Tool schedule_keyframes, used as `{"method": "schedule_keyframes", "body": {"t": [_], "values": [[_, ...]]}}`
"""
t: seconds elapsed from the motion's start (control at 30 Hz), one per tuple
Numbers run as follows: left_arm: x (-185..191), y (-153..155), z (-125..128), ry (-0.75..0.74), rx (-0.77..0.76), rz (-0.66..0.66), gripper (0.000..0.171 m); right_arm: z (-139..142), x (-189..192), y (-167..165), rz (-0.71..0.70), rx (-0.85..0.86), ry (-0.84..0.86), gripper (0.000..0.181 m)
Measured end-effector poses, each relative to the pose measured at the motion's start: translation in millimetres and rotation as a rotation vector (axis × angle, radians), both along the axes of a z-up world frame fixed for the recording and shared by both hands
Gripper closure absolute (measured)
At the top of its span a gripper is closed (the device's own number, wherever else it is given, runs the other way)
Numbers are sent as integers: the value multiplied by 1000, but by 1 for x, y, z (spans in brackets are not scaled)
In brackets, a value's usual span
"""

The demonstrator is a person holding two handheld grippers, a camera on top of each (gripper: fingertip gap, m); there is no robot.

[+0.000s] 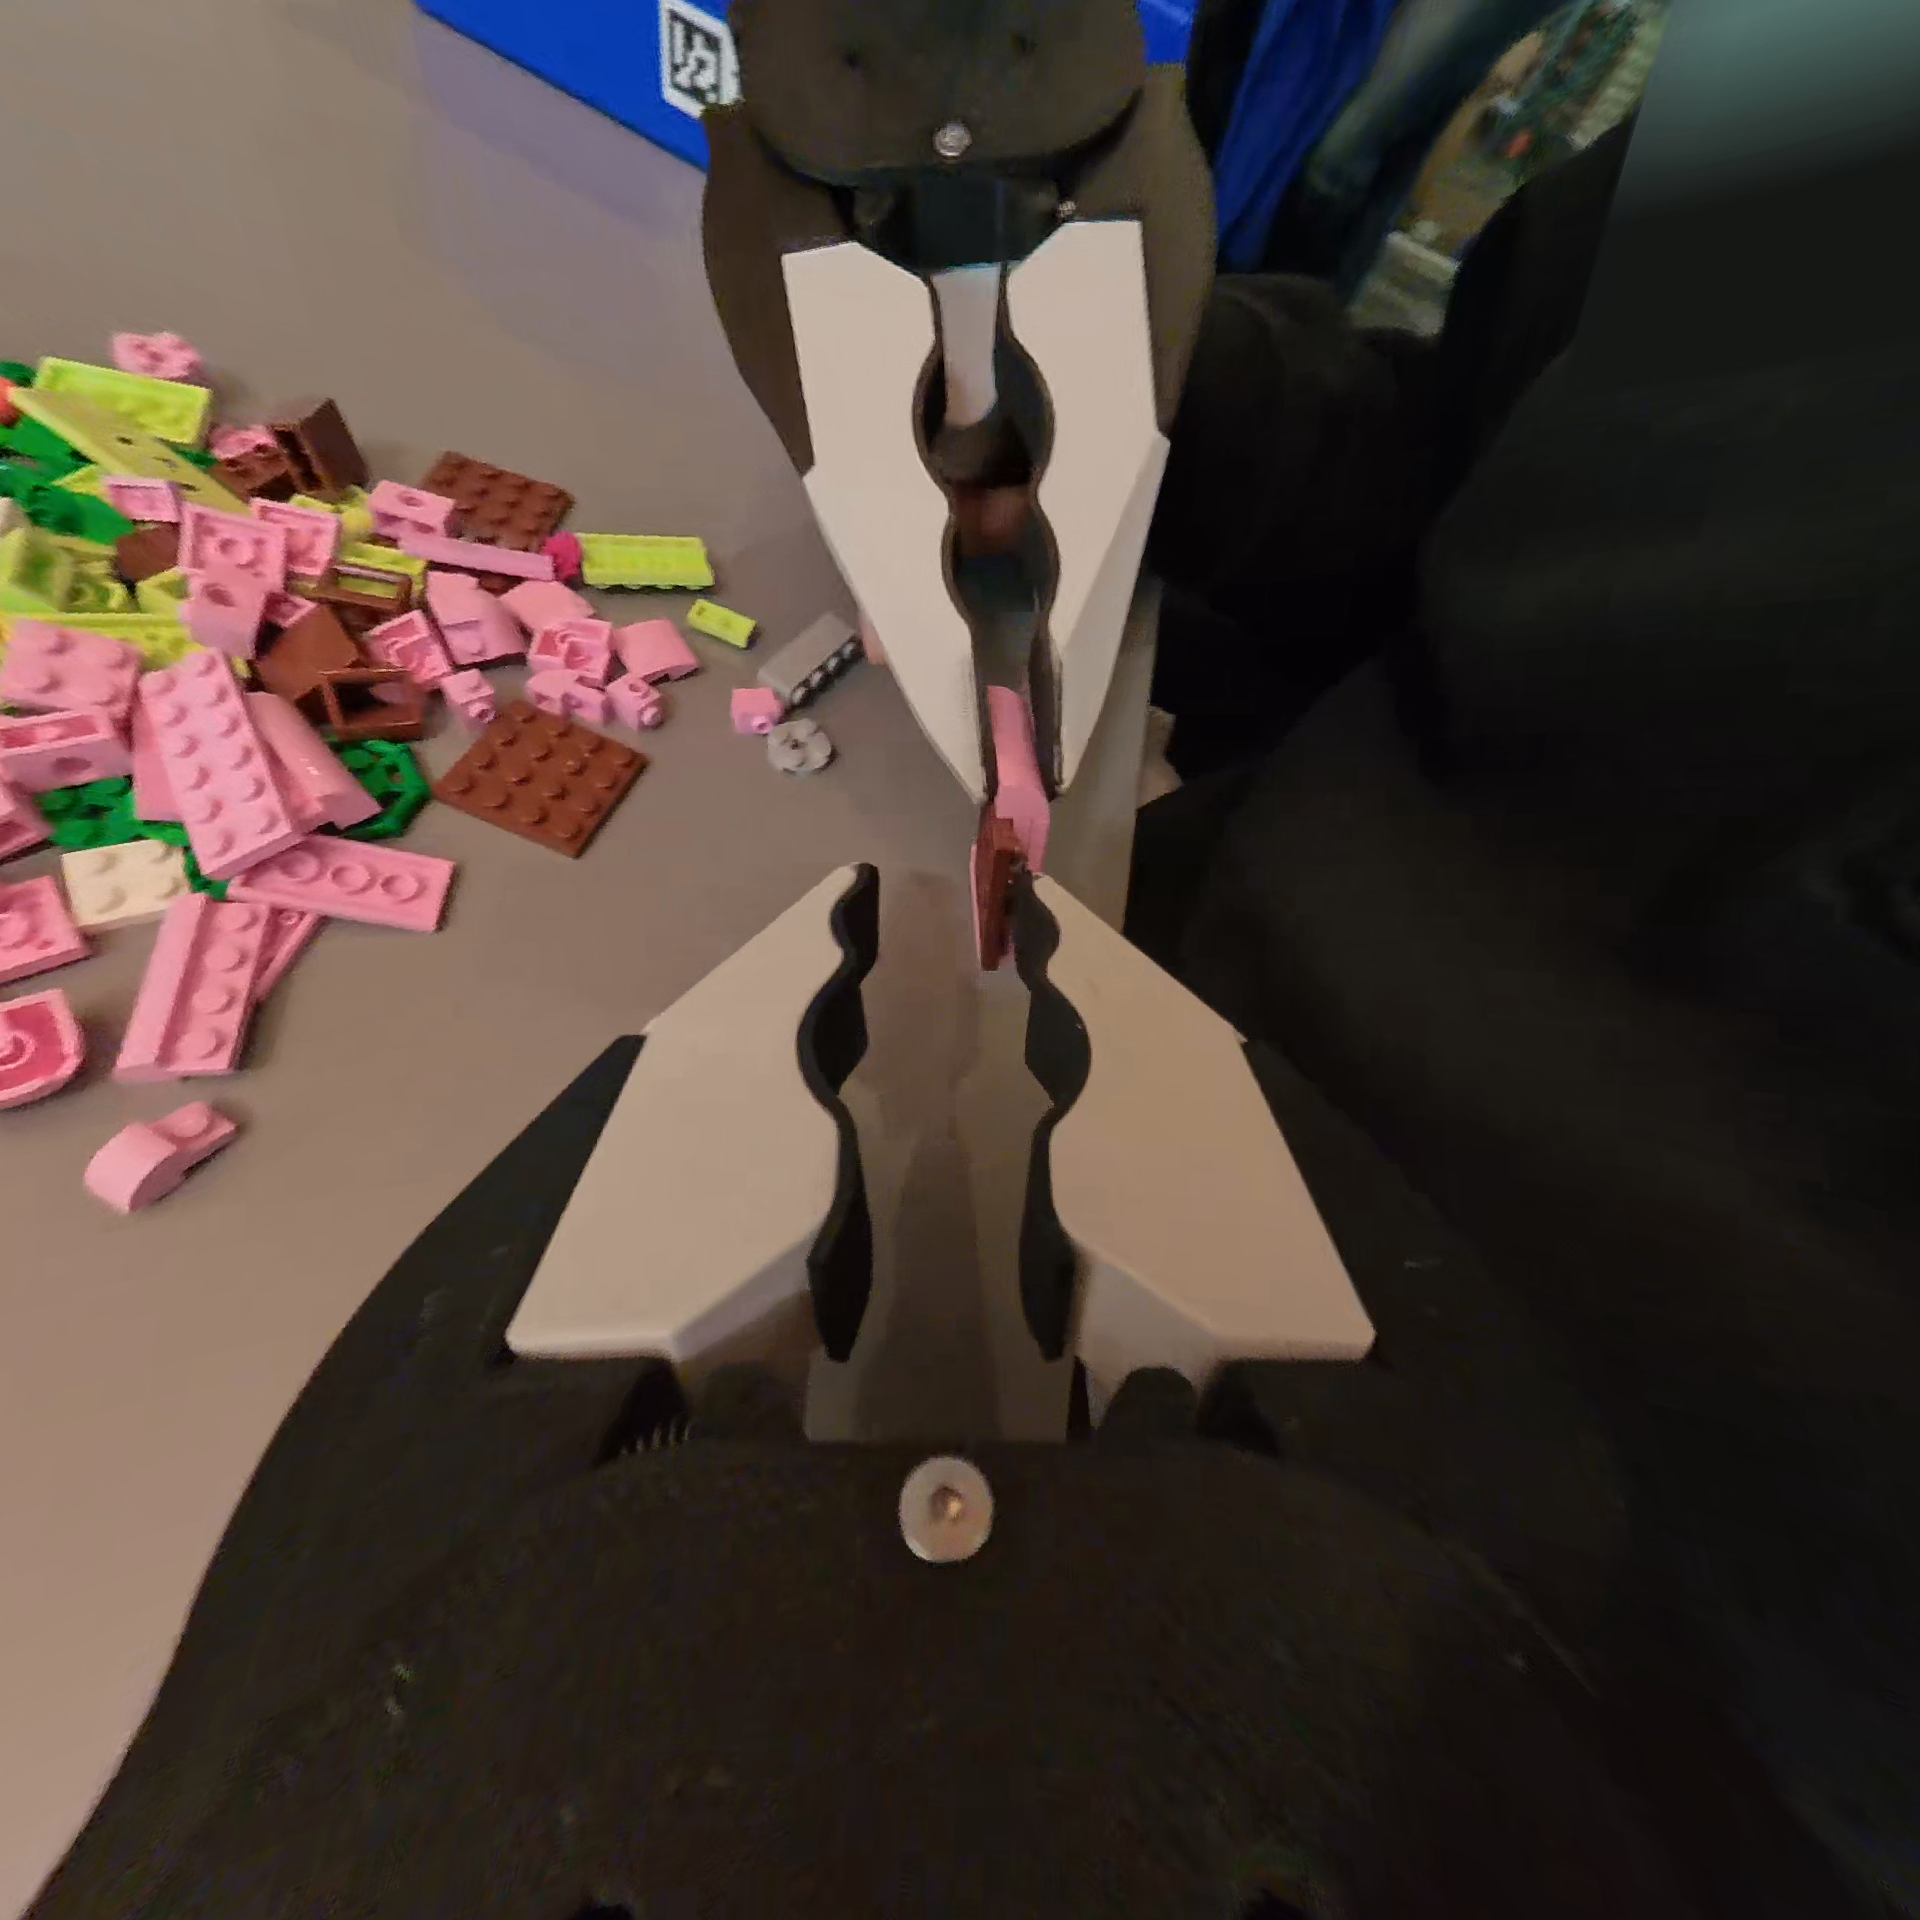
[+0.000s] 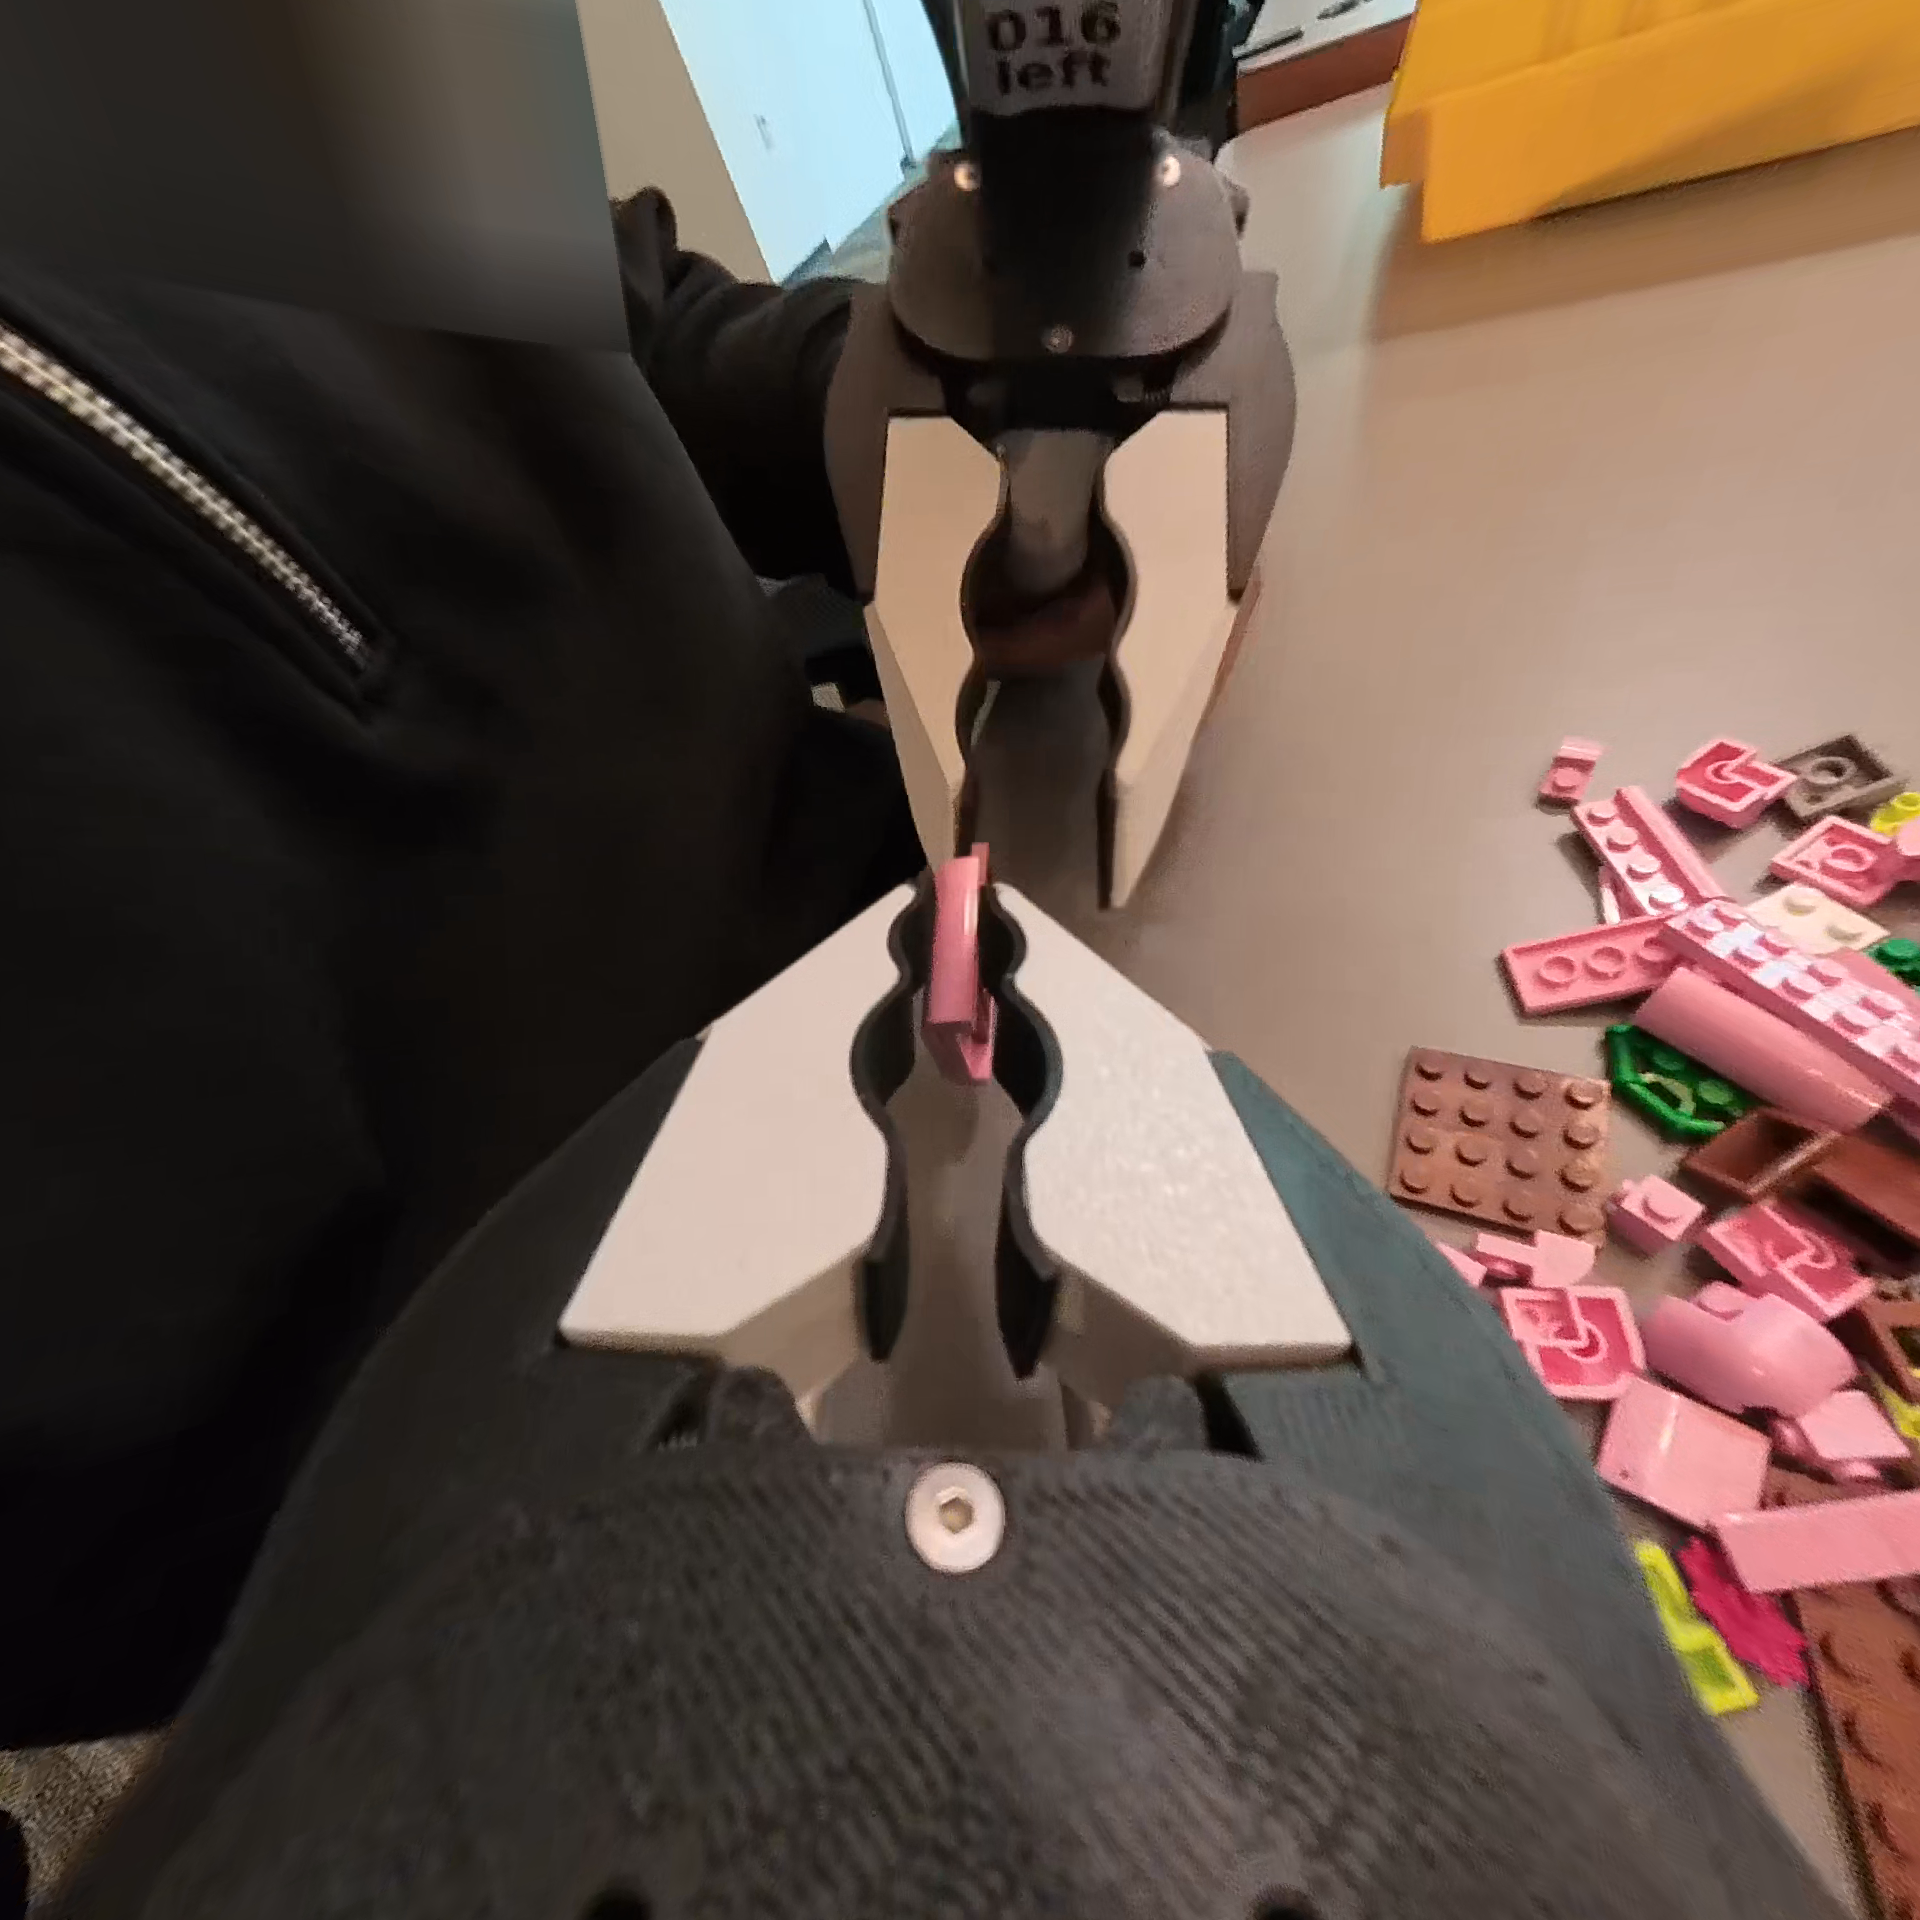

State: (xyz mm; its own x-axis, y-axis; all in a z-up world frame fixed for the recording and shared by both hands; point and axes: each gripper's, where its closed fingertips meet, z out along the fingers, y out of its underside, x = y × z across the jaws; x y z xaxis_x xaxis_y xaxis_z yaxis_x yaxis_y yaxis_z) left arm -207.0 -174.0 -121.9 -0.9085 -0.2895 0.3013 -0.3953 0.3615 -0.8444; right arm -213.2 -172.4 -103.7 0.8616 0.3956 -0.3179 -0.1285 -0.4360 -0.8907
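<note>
Pink brick piece (image 2: 961,977) sits pinched edge-on near the tips of the right gripper (image 2: 954,914), held up off the surface (image 2: 1455,520). In the left wrist view the same pink piece (image 1: 1016,764) has a thin brown plate (image 1: 995,904) against its lower end; can't tell if the two are clipped together or just touching.

Left gripper (image 1: 951,883) is spread. Its right finger (image 1: 1039,914) is touching or just beside the brown plate; the other finger stands clear of it. So one gripper has a firm hold and the other has none.

The two grippers face each other tip to tip over the edge of the surface.

Loose pile of bricks (image 1: 260,675) – pink, brown, lime, green – lies scattered on the grey surface well to the side, including a flat brown square plate (image 1: 540,774). Blue box (image 1: 582,52) behind, yellow bin (image 2: 1662,104) in the far corner. A person's black zipped jacket (image 2: 312,727) is close by.
</note>
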Motion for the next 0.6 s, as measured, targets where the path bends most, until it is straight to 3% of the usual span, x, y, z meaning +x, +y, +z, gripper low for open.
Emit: {"method": "schedule_keyframes", "body": {"t": [0.3, 0.37, 0.47, 0.53, 0.6], "values": [[-9, -9, 26, 61, -214, -47, 167, 29, 5, -7, 3, 152, 141, 176], [-6, -7, 30, 65, -249, -29, 166, 31, 6, -7, -1, 169, 154, 176], [-2, -4, 36, 38, -290, 18, 150, 37, 10, -8, -13, 199, 175, 176], [-3, -2, 41, -12, -310, 16, 160, 41, 12, -9, -29, 220, 177, 176], [3, 0, 46, -67, -322, 62, 146, 44, 15, -10, -52, 238, 163, 176]]}}
